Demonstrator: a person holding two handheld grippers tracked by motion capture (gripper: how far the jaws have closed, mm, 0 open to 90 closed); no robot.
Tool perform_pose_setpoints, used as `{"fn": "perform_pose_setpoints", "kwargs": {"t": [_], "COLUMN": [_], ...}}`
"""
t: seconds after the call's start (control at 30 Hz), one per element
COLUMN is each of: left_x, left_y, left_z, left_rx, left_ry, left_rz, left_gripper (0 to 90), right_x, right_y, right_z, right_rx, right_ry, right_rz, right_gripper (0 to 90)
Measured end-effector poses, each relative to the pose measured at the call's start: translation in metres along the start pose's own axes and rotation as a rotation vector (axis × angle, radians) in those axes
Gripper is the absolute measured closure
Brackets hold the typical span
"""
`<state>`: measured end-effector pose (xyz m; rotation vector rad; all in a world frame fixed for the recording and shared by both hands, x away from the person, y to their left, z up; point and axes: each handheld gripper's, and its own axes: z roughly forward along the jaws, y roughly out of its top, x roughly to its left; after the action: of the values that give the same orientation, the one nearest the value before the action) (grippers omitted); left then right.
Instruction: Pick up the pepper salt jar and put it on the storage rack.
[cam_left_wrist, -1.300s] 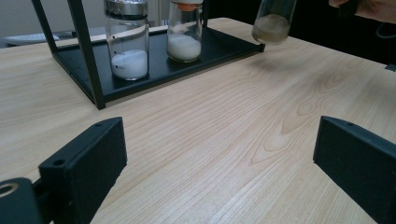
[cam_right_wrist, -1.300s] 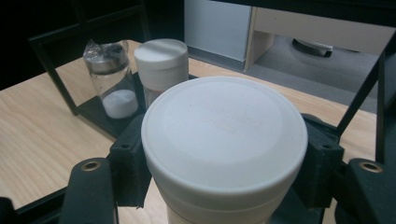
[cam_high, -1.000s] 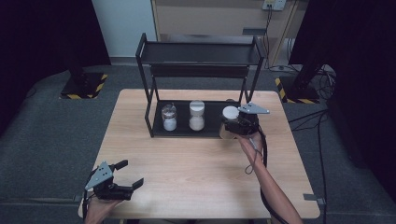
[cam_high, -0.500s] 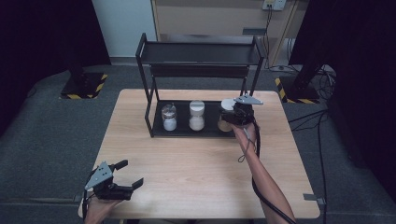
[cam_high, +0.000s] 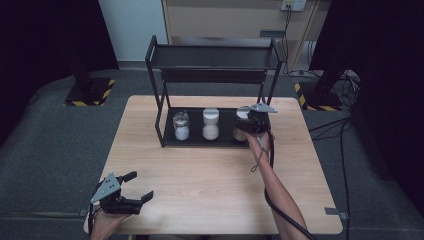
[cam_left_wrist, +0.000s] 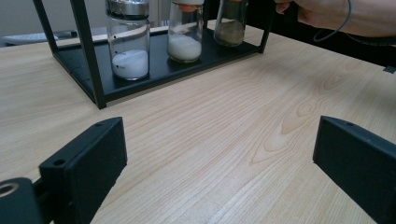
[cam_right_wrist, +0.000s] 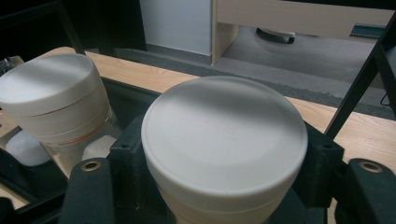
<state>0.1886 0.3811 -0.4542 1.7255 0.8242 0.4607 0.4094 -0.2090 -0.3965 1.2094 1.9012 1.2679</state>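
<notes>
A black two-level rack (cam_high: 160, 120) stands at the back of the wooden table (cam_high: 210, 175). My right gripper (cam_high: 252, 122) is shut on a white-lidded jar (cam_high: 241, 131) with brownish contents, at the right end of the lower shelf (cam_high: 195, 141). In the right gripper view the jaws clamp that jar (cam_right_wrist: 224, 140) just under its lid. Whether its base rests on the shelf I cannot tell. Left of it stand a white-lidded jar (cam_high: 210, 124) of white powder and a metal-lidded jar (cam_high: 181, 126). My left gripper (cam_high: 139, 186) rests open near the front left corner, its jaws wide apart (cam_left_wrist: 219, 177).
The rack's upper shelf (cam_high: 215, 55) hangs over the jars, and its right posts (cam_high: 272, 85) stand close to my right gripper. A cable (cam_high: 267, 160) trails along the right forearm. Dark stands with striped bases (cam_high: 90, 92) are on the floor beyond the table.
My right gripper has carried the jar left and down, from beside the rack's right end onto the right end of the lower shelf. The left gripper has stayed still.
</notes>
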Motion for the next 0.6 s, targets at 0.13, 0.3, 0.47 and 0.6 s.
{"fn": "perform_pose_setpoints", "kwargs": {"t": [0.13,0.3,0.47,0.6], "left_x": [0.0002,0.0004,0.0006,0.0006], "left_y": [-0.0001,-0.0001,-0.0003,-0.0003], "left_z": [0.0000,-0.0003,-0.0006,-0.0006], "left_rx": [0.000,0.000,-0.001,-0.001], "left_ry": [-0.001,0.000,0.000,-0.001], "left_rz": [-0.001,0.000,-0.001,-0.001], "left_gripper": [1.8,1.8,1.7,1.8], "right_x": [0.0011,0.0032,0.0045,0.0048], "right_y": [-0.0015,-0.0031,-0.0041,-0.0056], "right_z": [0.0034,0.0063,0.0077,0.0089], "right_rx": [0.002,0.003,0.005,0.012], "right_ry": [-0.002,-0.003,0.000,0.001], "right_rz": [-0.004,-0.005,-0.005,-0.009], "right_gripper": [33.4,33.4,33.4,33.4]}}
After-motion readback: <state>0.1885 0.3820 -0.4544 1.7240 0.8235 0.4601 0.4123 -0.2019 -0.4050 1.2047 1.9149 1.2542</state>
